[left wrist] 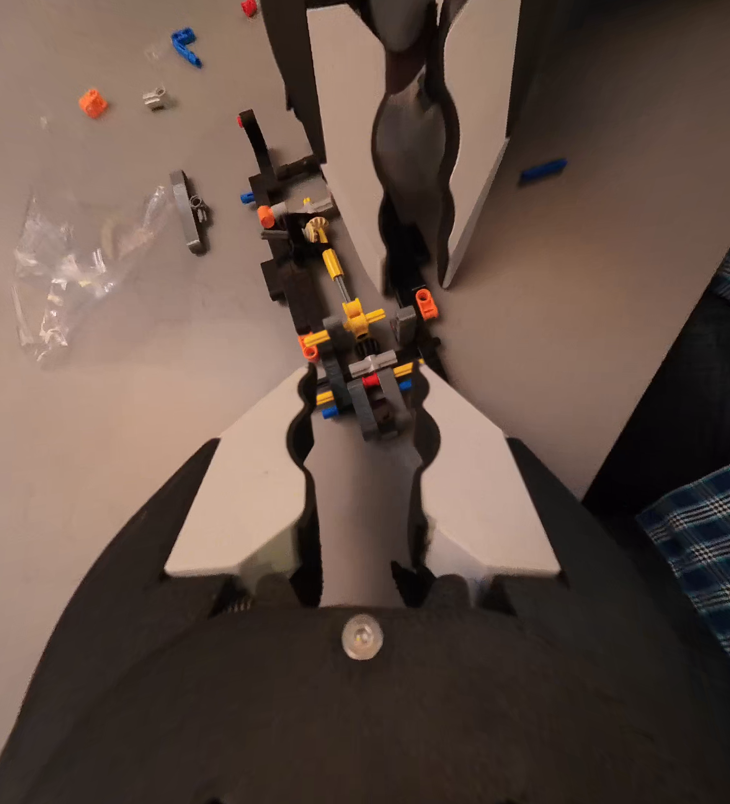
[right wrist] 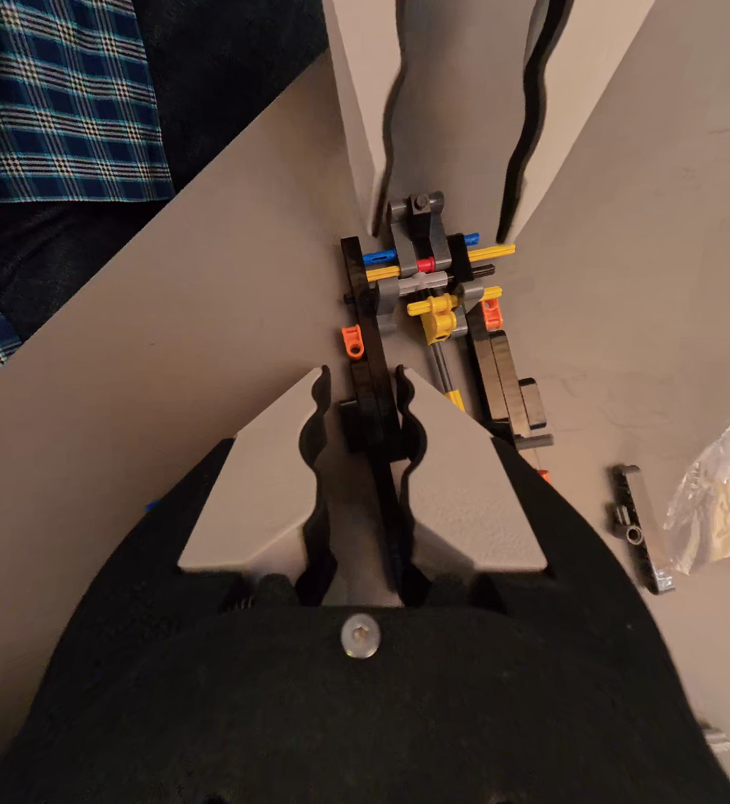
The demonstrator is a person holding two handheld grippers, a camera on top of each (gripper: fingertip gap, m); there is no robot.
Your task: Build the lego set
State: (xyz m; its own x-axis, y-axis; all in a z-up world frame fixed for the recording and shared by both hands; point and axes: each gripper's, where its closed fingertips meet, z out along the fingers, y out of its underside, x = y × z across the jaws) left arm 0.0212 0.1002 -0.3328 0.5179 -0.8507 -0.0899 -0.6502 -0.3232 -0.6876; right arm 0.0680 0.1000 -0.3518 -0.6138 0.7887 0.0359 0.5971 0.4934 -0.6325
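A partly built Lego assembly of black beams, grey parts and yellow, blue and orange pins lies on the beige table. My left gripper is open, and its tips straddle the assembly's grey near end without clearly pressing it. My right gripper is shut on the assembly's long black side beam. Each gripper faces the other along the assembly. The right gripper also shows at the top of the left wrist view, and the left gripper shows at the top of the right wrist view.
Loose parts lie left of the assembly: an orange connector, a grey connector, a blue angled piece, a grey beam and a clear bag. A blue piece lies right. A person's plaid clothing is beyond the table edge. Some 6 centimeters of space lies between my two pairs of fingers.
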